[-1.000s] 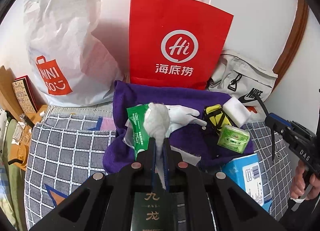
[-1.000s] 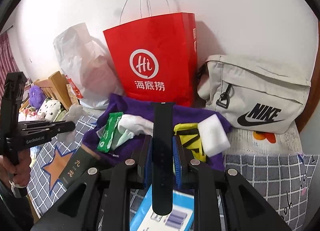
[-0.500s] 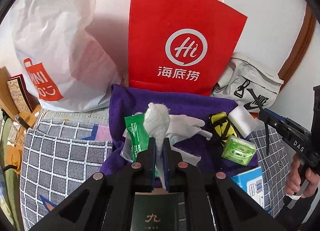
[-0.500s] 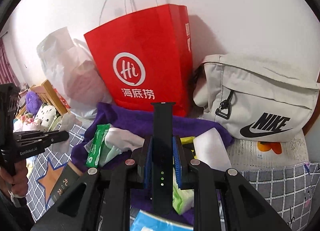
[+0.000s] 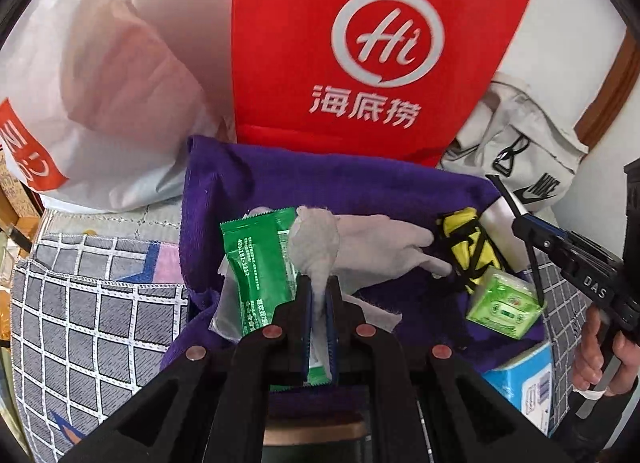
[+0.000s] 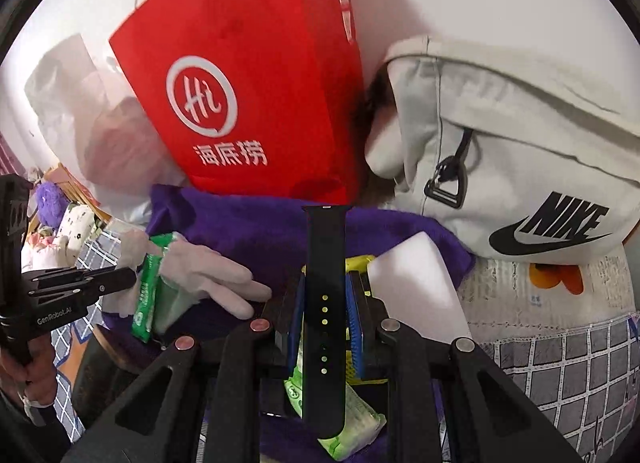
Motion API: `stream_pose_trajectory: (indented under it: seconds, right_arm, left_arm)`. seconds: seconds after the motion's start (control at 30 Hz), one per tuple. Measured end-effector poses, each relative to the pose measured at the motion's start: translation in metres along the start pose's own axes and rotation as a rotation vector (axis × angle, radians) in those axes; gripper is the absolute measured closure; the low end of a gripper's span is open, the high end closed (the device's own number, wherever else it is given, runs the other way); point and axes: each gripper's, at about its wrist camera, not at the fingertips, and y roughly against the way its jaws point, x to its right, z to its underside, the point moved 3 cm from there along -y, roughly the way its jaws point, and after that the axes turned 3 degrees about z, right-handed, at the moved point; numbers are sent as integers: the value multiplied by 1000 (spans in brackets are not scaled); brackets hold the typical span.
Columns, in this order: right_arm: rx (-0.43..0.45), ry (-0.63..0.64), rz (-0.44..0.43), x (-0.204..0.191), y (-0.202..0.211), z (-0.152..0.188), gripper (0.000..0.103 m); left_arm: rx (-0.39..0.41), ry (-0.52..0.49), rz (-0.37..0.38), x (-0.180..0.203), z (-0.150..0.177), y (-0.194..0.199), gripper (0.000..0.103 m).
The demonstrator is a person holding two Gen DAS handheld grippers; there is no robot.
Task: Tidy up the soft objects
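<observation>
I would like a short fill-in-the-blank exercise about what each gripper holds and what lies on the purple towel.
1. The left gripper is shut on a white ____.
2. The right gripper is shut on a black watch ____.
3. The white glove lies on a towel of ____ colour.
4. The paper bag standing behind the towel is ____.

Missing words: cotton wad; strap; purple; red
</observation>
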Motion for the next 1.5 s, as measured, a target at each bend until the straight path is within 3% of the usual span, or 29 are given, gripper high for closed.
stream_pose_trajectory:
  seconds: [0.53,0.67,0.73,0.8,0.97,1.1,1.27,1.4,1.5]
  right_arm:
    - [-101,28,9,-12,-34,10,82]
    - [-94,36,10,-13,-32,10,82]
    - [-94,36,6,-13,-30,10,78]
    - [-90,34,6,-13,-27,9,64]
    - [-58,32,16,-18,-14,5,48]
    - [-15,33,32,-26,5,2,34]
    - [-1,17,37,-38,32,5,32]
    - [33,16,62,-48,64,13,18]
    - [71,10,69,-56,94,22,15]
  left_arm:
    - [-55,15,0,-8,2,-31,94]
    - [-76,32,0,-7,1,-37,87]
    - [-81,39,-1,-8,1,-37,79]
    - [-78,43,-9,-10,1,-33,70]
    - [-66,44,-20,-11,0,-18,53]
    - [-53,32,-34,-8,2,0,47]
    - [-19,13,-50,-3,10,30,40]
    - [6,8,-51,6,20,56,38]
    - [33,0,-54,15,29,78,33]
